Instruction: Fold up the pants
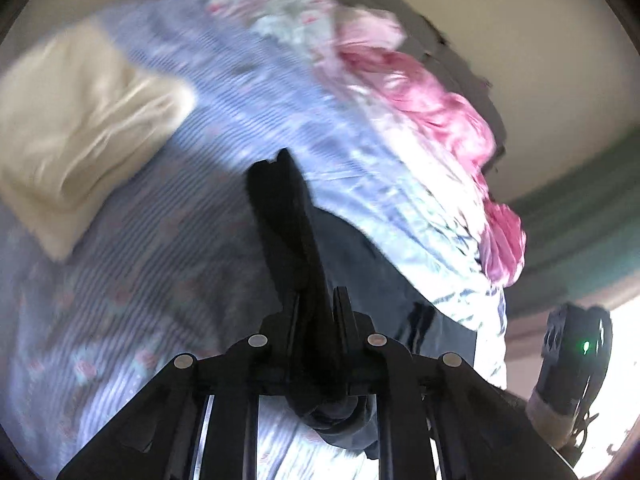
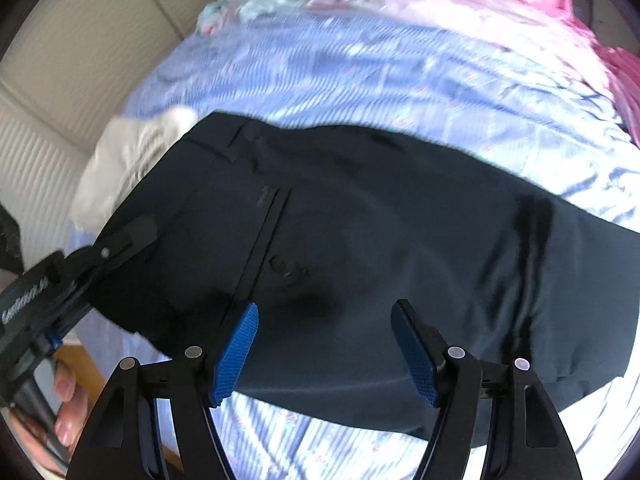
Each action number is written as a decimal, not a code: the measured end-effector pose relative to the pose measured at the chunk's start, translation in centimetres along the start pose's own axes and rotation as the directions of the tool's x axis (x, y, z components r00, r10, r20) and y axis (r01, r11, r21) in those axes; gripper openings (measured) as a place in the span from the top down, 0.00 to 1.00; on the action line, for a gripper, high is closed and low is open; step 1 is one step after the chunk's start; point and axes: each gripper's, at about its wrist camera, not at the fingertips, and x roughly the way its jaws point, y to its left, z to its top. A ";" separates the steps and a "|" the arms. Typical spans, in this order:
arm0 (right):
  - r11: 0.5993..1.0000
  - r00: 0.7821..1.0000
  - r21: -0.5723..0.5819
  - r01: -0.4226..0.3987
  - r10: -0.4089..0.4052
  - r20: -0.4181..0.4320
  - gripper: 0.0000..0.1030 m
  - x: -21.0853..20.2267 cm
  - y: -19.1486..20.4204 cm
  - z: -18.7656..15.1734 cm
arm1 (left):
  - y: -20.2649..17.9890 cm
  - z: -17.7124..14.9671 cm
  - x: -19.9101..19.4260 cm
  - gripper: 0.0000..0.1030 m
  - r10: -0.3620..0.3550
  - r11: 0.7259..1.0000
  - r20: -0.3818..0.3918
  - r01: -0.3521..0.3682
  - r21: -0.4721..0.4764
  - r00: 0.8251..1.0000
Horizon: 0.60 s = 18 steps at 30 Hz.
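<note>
Right wrist: right gripper (image 2: 324, 344) fingers apart above pants (image 2: 360, 240) | left gripper (image 1: 280, 172) clamps waistband

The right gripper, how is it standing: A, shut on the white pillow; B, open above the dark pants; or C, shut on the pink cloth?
B: the right gripper has its blue pads wide apart, with the dark pants showing in the gap between them.

Both views close above bed (image 1: 160, 264)
</note>
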 end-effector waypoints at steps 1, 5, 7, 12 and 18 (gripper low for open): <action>1.000 1.000 0.012 0.000 0.000 0.016 0.32 -0.7 -0.4 0.3 | -0.9 0.1 -0.1 0.84 0.000 1.000 0.002 0.000 0.022 1.000; 0.998 0.995 0.068 0.003 -0.010 0.098 0.32 -4.6 -3.2 0.7 | -6.4 0.6 -0.6 0.84 -0.024 0.990 0.008 0.023 0.138 1.000; 0.995 0.990 0.101 0.002 -0.016 0.141 0.32 -6.6 -5.2 0.5 | -9.4 0.6 -0.9 0.84 -0.042 0.980 0.010 0.039 0.197 0.999; 0.986 0.973 0.167 0.017 -0.054 0.222 0.32 -11.2 -10.1 -1.0 | -17.0 -0.5 -0.6 0.84 -0.079 0.937 0.007 0.072 0.340 0.997; 0.966 0.954 0.256 0.045 -0.118 0.277 0.32 -15.6 -17.4 -3.9 | -25.2 -3.4 1.3 0.84 -0.131 0.882 -0.052 0.141 0.451 0.990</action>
